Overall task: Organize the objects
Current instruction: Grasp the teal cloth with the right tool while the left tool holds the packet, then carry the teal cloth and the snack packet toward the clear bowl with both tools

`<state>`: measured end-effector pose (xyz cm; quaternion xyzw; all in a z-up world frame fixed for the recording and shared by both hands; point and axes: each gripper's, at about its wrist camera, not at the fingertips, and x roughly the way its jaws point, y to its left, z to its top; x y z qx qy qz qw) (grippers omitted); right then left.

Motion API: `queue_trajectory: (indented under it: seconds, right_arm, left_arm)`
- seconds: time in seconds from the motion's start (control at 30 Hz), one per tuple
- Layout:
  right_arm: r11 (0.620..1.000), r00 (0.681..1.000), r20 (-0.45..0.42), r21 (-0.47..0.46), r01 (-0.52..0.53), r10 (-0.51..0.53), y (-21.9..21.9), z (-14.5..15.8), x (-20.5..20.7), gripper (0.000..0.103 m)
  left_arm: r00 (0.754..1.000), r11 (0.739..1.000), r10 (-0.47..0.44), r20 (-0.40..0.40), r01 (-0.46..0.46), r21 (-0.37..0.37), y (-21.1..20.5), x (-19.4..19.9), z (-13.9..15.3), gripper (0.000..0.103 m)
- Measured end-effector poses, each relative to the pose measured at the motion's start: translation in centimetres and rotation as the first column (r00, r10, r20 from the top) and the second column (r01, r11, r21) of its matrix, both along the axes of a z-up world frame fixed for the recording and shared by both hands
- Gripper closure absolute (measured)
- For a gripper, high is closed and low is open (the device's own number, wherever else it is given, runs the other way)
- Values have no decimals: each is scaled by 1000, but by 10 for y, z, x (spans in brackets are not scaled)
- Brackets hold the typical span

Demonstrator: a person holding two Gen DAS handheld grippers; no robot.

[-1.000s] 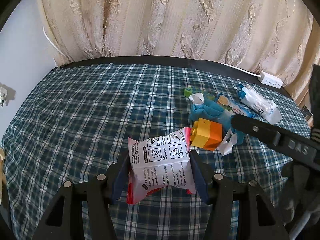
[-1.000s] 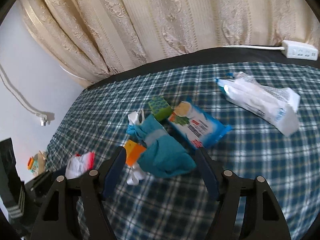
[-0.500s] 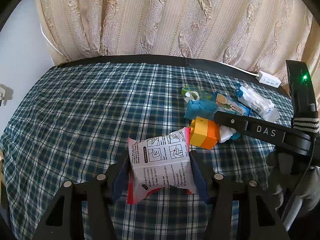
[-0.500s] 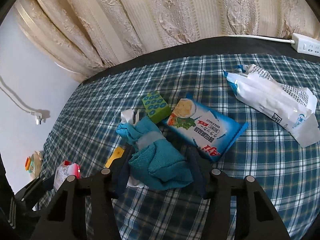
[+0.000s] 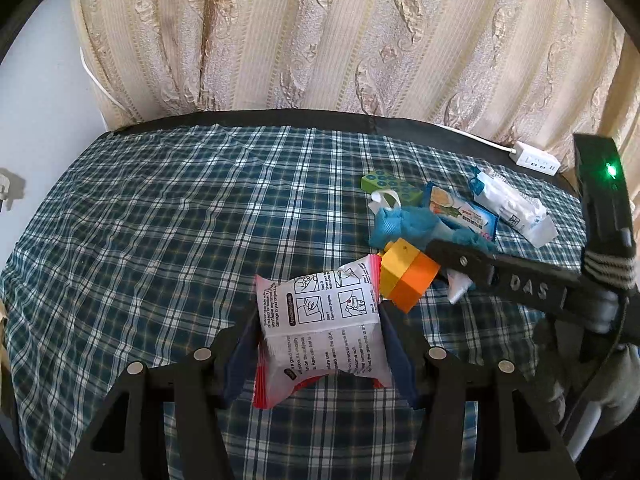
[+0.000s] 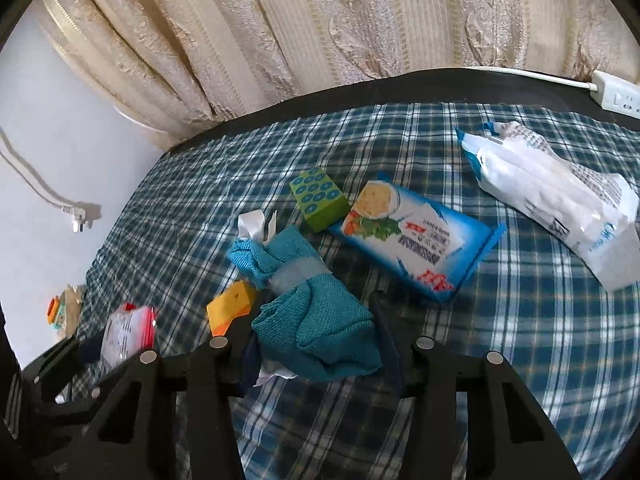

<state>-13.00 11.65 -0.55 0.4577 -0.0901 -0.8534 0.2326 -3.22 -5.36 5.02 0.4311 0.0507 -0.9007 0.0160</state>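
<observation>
Right gripper [image 6: 316,354] has just been closing on teal cloth [image 6: 316,332] atop checked tablecloth [image 6: 520,340], before cream curtains [image 6: 320,20].

Teal cloth [image 6: 316,332], yellow-orange block [image 5: 408,276], blue-green plaid tablecloth [image 5: 168,216].

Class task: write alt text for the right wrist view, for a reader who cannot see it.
The right gripper, whose jaws have just been closing, squeezes a bundled teal cloth on a blue plaid tablecloth. Beyond it lie a green dotted block, a blue snack packet and a white wipes pack, with cream curtains behind.
</observation>
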Motion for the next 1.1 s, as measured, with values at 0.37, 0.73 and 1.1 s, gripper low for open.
queue_trajectory:
  seconds: [0.37,0.73,1.1]
  right_arm:
    - [995,995,-28,23,96,-95,34,13,60,54]
    - [977,977,-40,31,210,-209,68,16,108,54]
    - [963,961,-60,-6,270,-270,86,28,133,54]
  left_arm:
    - [1000,1000,-19,-18,19,4,5,5,5,41]
    - [998,998,-56,-39,56,4,15,13,10,41]
    - [993,994,-108,-54,107,-5,29,19,11,41]
